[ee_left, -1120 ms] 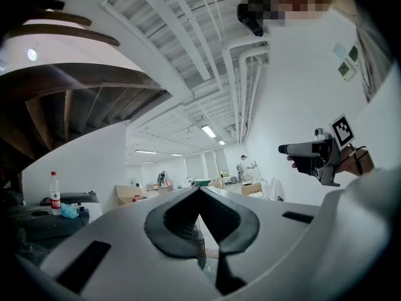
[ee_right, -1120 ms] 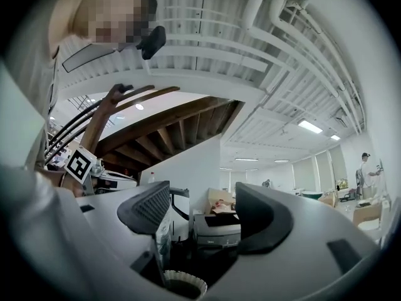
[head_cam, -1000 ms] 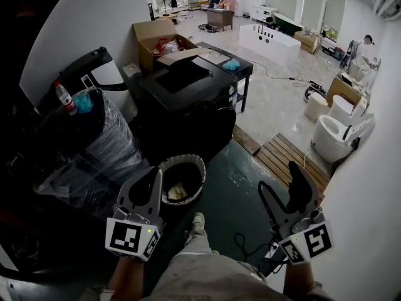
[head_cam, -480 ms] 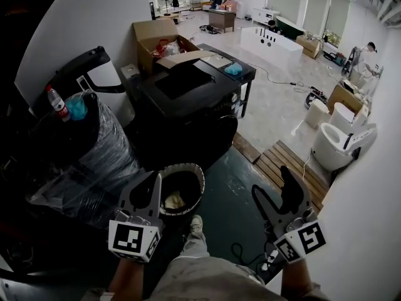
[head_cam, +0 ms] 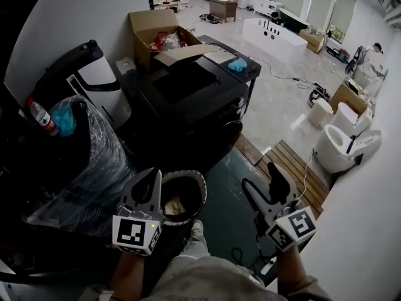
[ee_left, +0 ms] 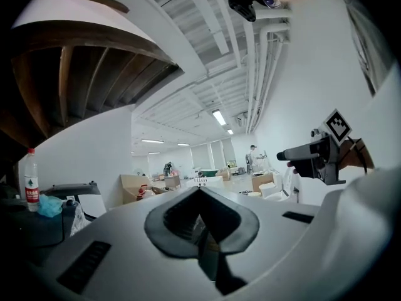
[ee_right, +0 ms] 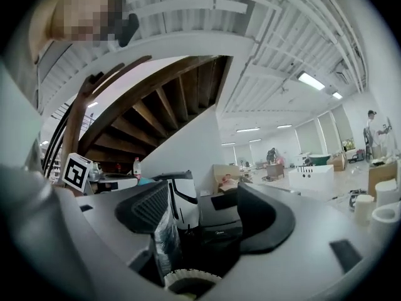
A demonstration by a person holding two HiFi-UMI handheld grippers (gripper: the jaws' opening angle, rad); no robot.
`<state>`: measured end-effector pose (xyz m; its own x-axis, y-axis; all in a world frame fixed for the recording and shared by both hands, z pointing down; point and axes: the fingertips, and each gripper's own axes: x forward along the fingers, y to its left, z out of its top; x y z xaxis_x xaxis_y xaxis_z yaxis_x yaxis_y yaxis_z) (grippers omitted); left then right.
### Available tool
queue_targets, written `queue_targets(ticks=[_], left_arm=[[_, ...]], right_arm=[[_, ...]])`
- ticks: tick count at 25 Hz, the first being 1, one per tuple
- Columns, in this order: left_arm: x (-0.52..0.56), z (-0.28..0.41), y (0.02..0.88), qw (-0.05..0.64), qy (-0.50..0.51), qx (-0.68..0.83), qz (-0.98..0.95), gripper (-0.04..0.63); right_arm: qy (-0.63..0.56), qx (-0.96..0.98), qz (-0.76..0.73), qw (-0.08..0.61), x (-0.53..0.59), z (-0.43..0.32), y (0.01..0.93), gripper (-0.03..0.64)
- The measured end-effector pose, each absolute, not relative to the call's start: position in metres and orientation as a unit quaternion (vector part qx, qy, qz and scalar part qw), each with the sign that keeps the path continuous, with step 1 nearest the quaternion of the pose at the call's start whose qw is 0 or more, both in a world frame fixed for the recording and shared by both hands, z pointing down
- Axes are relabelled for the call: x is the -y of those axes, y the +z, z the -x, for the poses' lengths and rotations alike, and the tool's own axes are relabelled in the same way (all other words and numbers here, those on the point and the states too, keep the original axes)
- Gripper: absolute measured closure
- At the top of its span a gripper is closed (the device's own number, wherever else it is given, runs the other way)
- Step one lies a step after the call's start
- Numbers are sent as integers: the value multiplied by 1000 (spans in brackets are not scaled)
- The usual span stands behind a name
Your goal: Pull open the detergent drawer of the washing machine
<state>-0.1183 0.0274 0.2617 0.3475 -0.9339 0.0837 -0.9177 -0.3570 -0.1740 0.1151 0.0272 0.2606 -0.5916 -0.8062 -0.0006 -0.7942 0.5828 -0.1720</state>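
The black washing machine (head_cam: 188,96) stands ahead of me, its top dark and its front panel (head_cam: 233,102) facing right; I cannot make out the detergent drawer on it. It also shows low between the right jaws as the dark machine (ee_right: 225,221). My left gripper (head_cam: 150,174) hovers over a wicker basket, well short of the machine, its pads together on nothing. In its own view the left gripper (ee_left: 199,190) shows closed pads. My right gripper (head_cam: 260,177) hangs over the green floor, jaws apart and empty. The right gripper (ee_right: 200,205) points level at the machine.
A wicker basket (head_cam: 182,196) sits on the floor just before the machine. A plastic-wrapped bundle (head_cam: 81,162) with a water bottle (head_cam: 39,116) stands left. An open cardboard box (head_cam: 160,33) and a small table (head_cam: 241,68) lie behind. A wooden pallet (head_cam: 294,168) and a toilet (head_cam: 341,146) are to the right.
I have stepped closer: the washing machine and basket now sit nearer and larger. Both grippers moved forward and a little down; the right one shifted left and rolled slightly.
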Motion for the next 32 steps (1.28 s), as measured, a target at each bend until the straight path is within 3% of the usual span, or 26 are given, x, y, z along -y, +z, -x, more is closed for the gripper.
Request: queue_targets(ticks=[16, 26, 32], left_arm=[[150, 183, 351, 2, -116, -563, 818, 580], [194, 201, 407, -29, -128, -559, 819, 580], [209, 202, 448, -58, -149, -556, 815, 580]], right_arm=[[-247, -863, 440, 27, 161, -33, 386, 262], [-301, -854, 424, 11, 220, 16, 471, 252], [-375, -833, 403, 45, 245, 33, 515, 235]])
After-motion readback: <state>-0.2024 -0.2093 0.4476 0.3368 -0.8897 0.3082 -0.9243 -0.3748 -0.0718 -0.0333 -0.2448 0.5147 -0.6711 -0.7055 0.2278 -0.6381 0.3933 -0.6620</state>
